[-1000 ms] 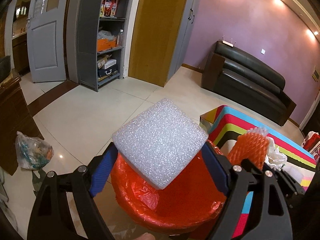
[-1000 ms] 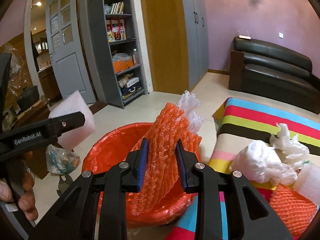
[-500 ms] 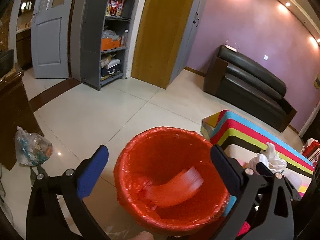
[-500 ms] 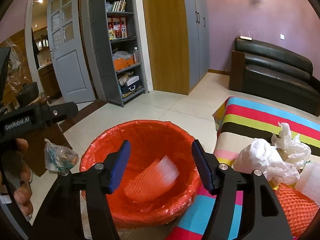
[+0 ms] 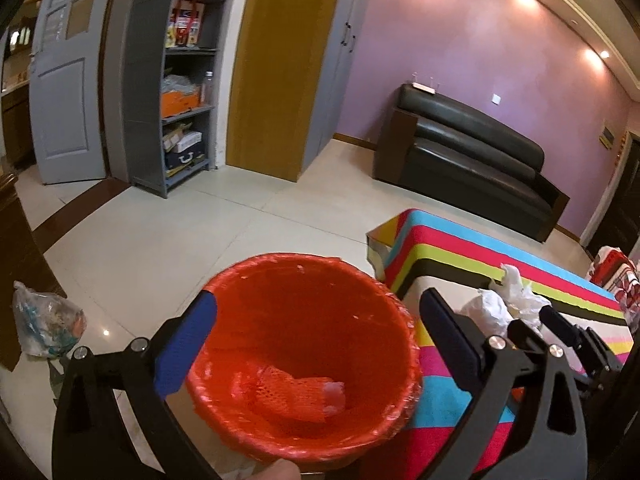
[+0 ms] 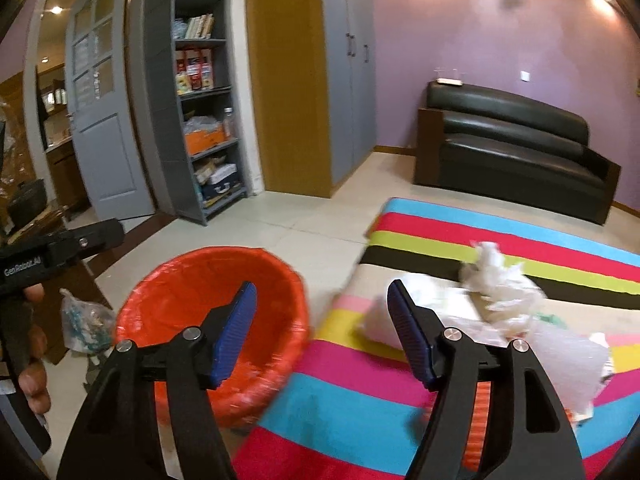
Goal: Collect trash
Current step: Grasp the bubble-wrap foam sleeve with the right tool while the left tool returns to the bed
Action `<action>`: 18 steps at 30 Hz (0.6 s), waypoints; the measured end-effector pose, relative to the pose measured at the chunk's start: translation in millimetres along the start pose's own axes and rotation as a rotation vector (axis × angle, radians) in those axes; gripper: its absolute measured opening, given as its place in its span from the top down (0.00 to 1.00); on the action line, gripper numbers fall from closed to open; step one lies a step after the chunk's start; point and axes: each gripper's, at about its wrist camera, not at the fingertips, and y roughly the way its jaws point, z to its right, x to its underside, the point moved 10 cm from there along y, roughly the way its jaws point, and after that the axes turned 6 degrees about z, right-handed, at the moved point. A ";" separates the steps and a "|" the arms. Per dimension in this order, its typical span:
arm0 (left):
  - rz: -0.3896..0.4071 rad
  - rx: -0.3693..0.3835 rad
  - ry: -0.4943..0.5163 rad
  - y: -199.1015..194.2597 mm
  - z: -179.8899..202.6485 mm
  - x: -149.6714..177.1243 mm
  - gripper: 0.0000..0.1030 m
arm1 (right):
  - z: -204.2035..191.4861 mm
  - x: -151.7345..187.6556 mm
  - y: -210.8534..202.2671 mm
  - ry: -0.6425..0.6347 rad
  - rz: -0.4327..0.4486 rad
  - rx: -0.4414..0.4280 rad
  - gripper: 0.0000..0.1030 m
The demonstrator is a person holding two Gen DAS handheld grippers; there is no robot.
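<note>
An orange-lined trash bin (image 5: 304,280) (image 6: 176,280) stands on the floor beside a striped table (image 5: 460,248) (image 6: 360,400). An orange foam net (image 5: 296,394) lies at its bottom. My left gripper (image 5: 316,340) hangs open over the bin with nothing between its jaws. My right gripper (image 6: 322,328) is over the table's left edge, its jaws opening and empty. Crumpled white paper (image 6: 500,276) (image 5: 516,300), white plastic wrap (image 6: 568,356) and another orange net (image 6: 478,420) lie on the table.
A tied plastic bag (image 5: 44,324) (image 6: 84,320) of rubbish sits on the tiled floor to the left. A grey shelf unit (image 5: 176,80), a door and a black sofa (image 5: 472,152) line the far walls. A hand (image 6: 32,364) holds the left gripper's handle.
The left gripper let go of the white foam sheet and the right let go of the orange net; both fell into the bin. The right gripper swung right toward the table.
</note>
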 end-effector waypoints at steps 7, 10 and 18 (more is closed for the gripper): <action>-0.015 0.048 0.036 7.4 32.6 7.3 0.05 | 56.9 6.4 -14.2 0.000 -0.011 0.108 0.33; -0.024 0.066 0.049 11.1 45.9 11.3 0.05 | 81.1 10.3 -20.7 0.007 -0.015 0.159 0.30; -0.049 0.120 0.073 18.4 79.3 24.6 0.05 | 136.6 19.2 -34.2 0.034 -0.032 0.291 0.23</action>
